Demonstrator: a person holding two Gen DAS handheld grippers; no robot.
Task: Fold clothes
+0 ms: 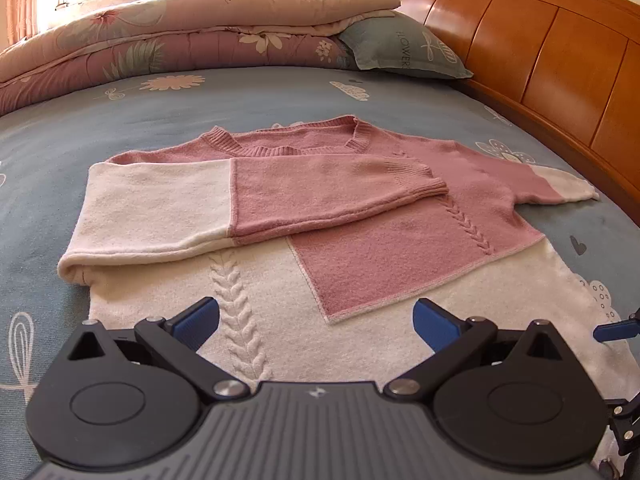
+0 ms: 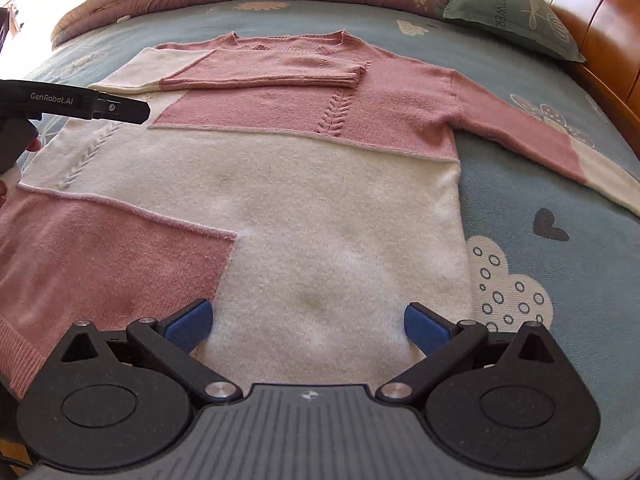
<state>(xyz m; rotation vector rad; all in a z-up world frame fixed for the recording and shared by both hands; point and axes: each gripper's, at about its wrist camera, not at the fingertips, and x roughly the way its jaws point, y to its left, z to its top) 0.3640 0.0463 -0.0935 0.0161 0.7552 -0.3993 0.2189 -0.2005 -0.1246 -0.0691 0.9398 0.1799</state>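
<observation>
On a blue bedsheet [image 2: 520, 168] lies a pink-and-cream sweater [image 2: 320, 200] — one sleeve folded across. Both the left gripper [image 1: 316, 320] and right gripper [image 2: 308, 320] gape empty; the outstretched sleeve [image 2: 540, 140] — loose knit — could drag the body askew.

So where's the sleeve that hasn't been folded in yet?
In the right wrist view, the unfolded sleeve stretches right across the blue bedsheet, below the pillow.

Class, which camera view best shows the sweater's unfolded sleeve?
The right wrist view: the pink and cream knitted sweater's unfolded sleeve stretches fully across the blue bedsheet. The left wrist view shows it foreshortened.
</observation>
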